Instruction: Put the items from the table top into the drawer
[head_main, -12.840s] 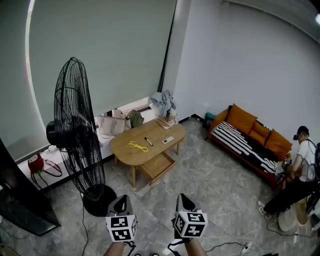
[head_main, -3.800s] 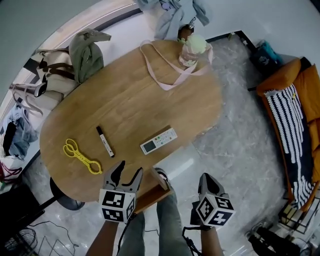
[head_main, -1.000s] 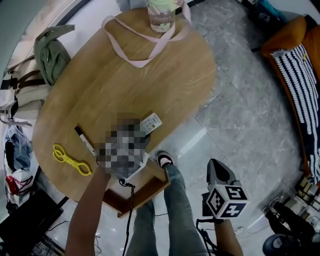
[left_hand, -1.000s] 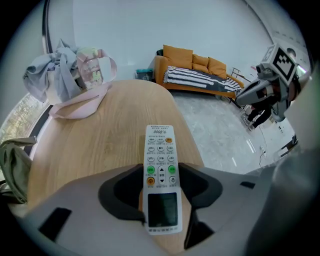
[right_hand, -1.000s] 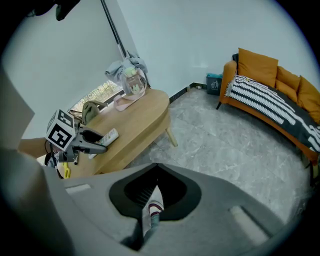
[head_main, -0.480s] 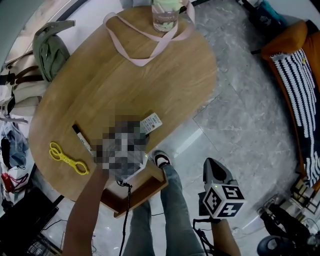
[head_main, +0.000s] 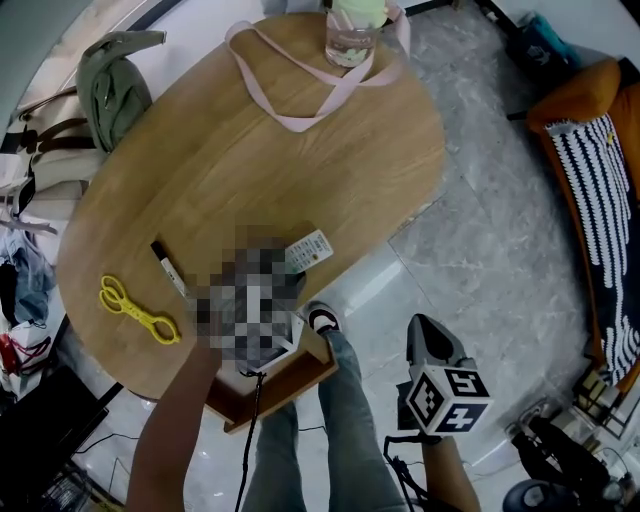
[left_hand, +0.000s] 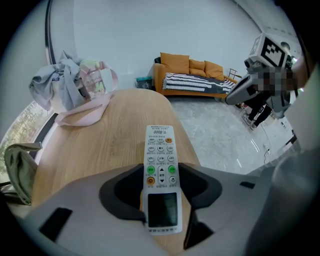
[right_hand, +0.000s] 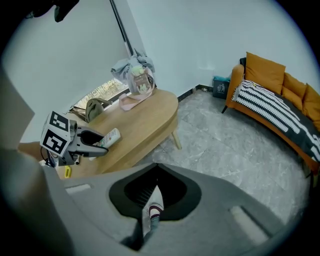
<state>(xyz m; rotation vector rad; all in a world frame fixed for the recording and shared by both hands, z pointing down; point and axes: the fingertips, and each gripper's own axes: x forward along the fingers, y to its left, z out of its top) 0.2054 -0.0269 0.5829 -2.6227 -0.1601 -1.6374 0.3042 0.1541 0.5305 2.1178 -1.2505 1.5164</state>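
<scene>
A white remote control (left_hand: 160, 165) lies on the oval wooden table (head_main: 250, 150), near its front edge. My left gripper (left_hand: 160, 169) points steeply down over it, with a jaw against each long side, shut on the remote. In the head view a mosaic patch covers that gripper, and only the remote's far end (head_main: 310, 250) shows. A black marker (head_main: 167, 268) and yellow plastic scissors (head_main: 138, 310) lie to the left of it. The wooden drawer (head_main: 268, 385) stands open under the table's front edge. My right gripper (head_main: 428, 332) hangs shut and empty over the floor, right of the table.
A clear bottle (head_main: 352, 30) with a pink strap (head_main: 300, 118) stands at the table's far end. Bags (head_main: 110, 85) lie on the ledge at the left. The person's leg and shoe (head_main: 322, 320) are beside the drawer. An orange sofa (head_main: 600, 150) stands at the right.
The head view has shifted slightly. The left gripper stays over the remote and the right gripper stays over the floor.
</scene>
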